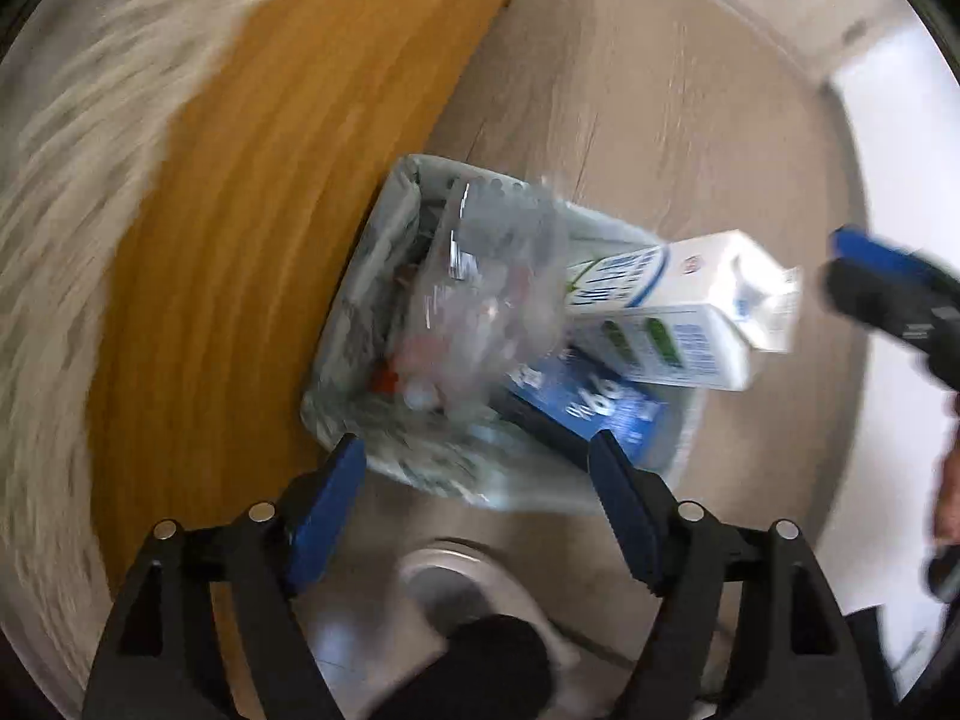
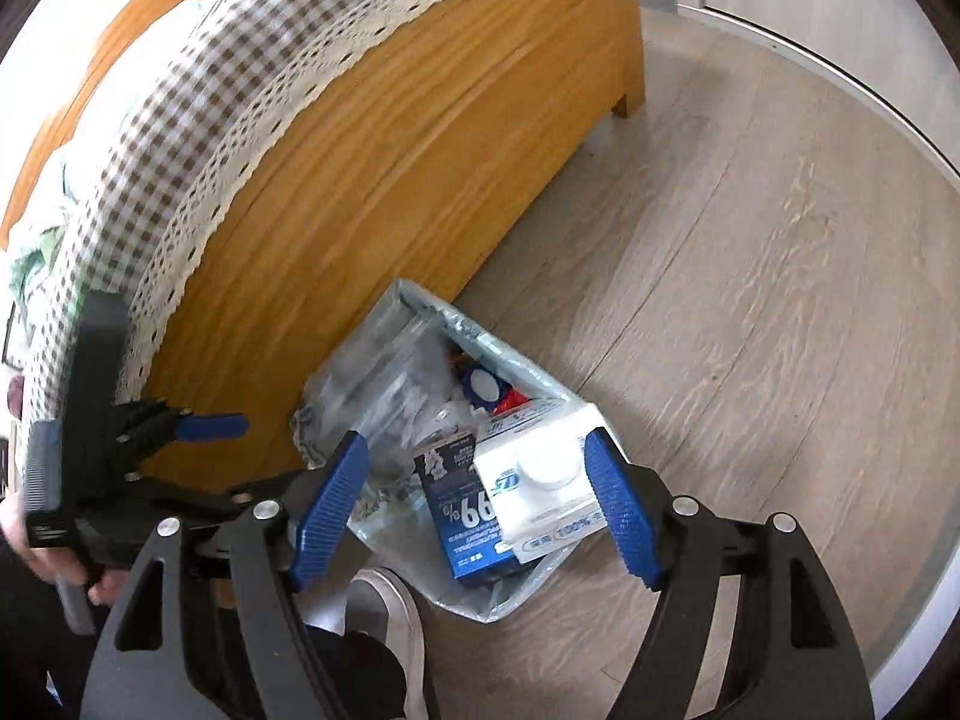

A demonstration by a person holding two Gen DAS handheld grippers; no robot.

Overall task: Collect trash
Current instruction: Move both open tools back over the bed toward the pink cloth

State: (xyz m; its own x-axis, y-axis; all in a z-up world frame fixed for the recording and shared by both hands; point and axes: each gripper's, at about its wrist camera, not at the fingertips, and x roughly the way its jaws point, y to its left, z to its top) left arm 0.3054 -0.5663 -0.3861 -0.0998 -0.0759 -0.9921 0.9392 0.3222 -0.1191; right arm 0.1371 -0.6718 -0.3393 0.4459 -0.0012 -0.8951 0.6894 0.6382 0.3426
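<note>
Trash bin (image 1: 384, 420) with a pale printed liner stands on the grey wood floor (image 1: 660, 120), touching or just beside the orange wooden side panel (image 1: 270, 240) of a piece of furniture draped with a brown-checked, lace-edged cloth (image 2: 198, 138).

Contents: a clear crumpled plastic bag (image 1: 480, 300) on the side of the bin nearest the panel; a dark blue box (image 1: 594, 408) printed "99%" in the middle; a white milk carton (image 1: 678, 318) at the far side from the panel, lying tilted across the rim with its gabled end sticking out beyond the bin at about 3 o'clock in the left wrist view. Small red and blue-and-white items show deeper in the bin in the right wrist view; cannot identify them.

Left gripper (image 1: 480, 504): pointing down over the bin edge, fingers (image 1: 324, 504) released, spread wide, nothing between them. Left view heavily motion-blurred.

Right gripper (image 2: 480, 510): angled down at the bin, fingers (image 2: 618, 510) spread; carton and blue box appear in the gap, pads clear of both. Fingers released.

A shoe shows at 6 o'clock in both views.
</note>
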